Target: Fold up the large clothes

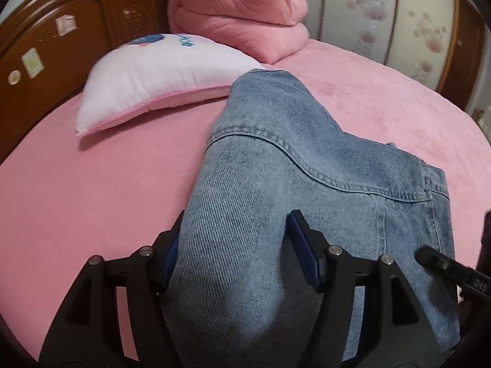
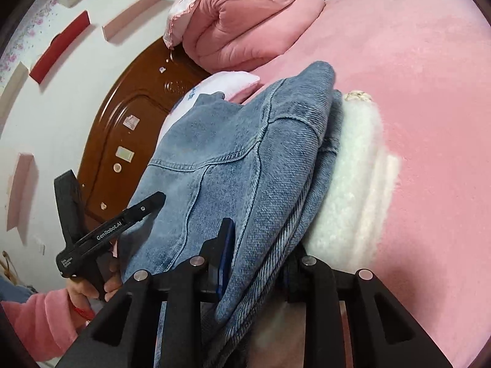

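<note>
Garment: blue denim jacket (image 1: 276, 165) with white fleece lining (image 2: 353, 165), folded into a thick bundle, stitched seams uppermost.
Garment location: lying on the pink bed cover (image 1: 92, 184), mid-bed, its far end just beside the pillow; its near end reaches in between both sets of tongs.
Lining: shows along the right edge of the bundle in the right wrist view, sandwiched under the denim layers.
Left gripper (image 1: 236, 245): jaws wide, a fold of denim lying between the blue pads; the right pad stands clear of the cloth, the left pad is at the cloth's edge, and whether it touches cannot be told.
Right gripper (image 2: 257, 260): jaws narrow, closed about the stacked edge of denim at the near right of the bundle; the left pad lies against the cloth, the right pad is hidden behind it.
Hand: a hand (image 2: 89, 291) in a pink sleeve (image 2: 40, 322) grips the left tool's handle, seen at the near left of the right wrist view.
Pillow (image 1: 153, 82): white with pink edging and a blue print, far left of the jacket, near the headboard.
Quilt (image 1: 242, 15): pink, folded in a stack, at the far end of the bed beyond the pillow.
Headboard (image 1: 61, 40): dark brown wood, several stickers on it, far left.
Wardrobe doors (image 1: 383, 15): pale, floral pattern, far right behind the bed.
</note>
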`<state>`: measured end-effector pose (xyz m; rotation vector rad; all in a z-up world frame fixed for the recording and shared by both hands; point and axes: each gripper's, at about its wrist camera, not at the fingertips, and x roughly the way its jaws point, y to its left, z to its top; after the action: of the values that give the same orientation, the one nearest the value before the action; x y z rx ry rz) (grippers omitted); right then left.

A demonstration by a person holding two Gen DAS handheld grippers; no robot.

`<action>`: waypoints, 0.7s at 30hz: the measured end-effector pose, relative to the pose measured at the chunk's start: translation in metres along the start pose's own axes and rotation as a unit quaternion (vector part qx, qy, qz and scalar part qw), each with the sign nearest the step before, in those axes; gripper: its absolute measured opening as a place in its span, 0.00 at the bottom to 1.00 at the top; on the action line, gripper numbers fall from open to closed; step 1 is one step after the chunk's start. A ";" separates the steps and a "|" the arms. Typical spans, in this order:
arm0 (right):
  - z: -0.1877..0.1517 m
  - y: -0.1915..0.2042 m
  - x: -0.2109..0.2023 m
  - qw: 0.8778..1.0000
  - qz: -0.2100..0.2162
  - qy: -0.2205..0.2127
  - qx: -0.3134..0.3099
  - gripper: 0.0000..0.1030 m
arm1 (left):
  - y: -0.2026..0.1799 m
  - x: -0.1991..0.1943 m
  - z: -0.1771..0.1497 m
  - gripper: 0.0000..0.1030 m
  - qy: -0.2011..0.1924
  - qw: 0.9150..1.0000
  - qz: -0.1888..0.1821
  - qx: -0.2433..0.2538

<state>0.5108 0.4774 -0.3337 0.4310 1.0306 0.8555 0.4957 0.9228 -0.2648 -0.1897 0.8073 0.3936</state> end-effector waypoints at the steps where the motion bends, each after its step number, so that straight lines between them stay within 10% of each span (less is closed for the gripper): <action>1: -0.005 -0.005 -0.010 1.000 0.005 -0.004 0.007 0.24 | -0.010 -0.014 -0.008 0.63 -0.004 1.000 0.020 -0.001; 5: -0.029 -0.017 -0.051 0.997 0.010 -0.013 0.069 0.33 | -0.041 -0.049 -0.027 0.78 -0.008 0.992 0.124 0.009; 7: -0.059 -0.026 -0.094 0.993 -0.041 -0.016 0.106 0.79 | -0.054 -0.079 -0.053 0.79 -0.018 0.990 0.139 0.001; 8: -0.072 -0.030 -0.111 0.992 -0.066 -0.012 0.109 0.86 | -0.063 -0.099 -0.073 0.81 -0.025 0.990 0.140 -0.001; 16: -0.248 -0.045 -0.310 0.967 -0.241 0.075 0.014 0.87 | -0.140 -0.200 -0.225 0.81 0.092 0.986 0.108 -0.089; 21: -0.327 -0.062 -0.420 0.930 -0.332 0.161 0.005 0.88 | -0.229 -0.263 -0.310 0.81 0.159 0.975 0.152 -0.025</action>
<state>0.1481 0.0853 -0.2920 -0.0703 1.3718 0.3085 0.2201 0.5463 -0.2788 -0.1785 1.1474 0.6852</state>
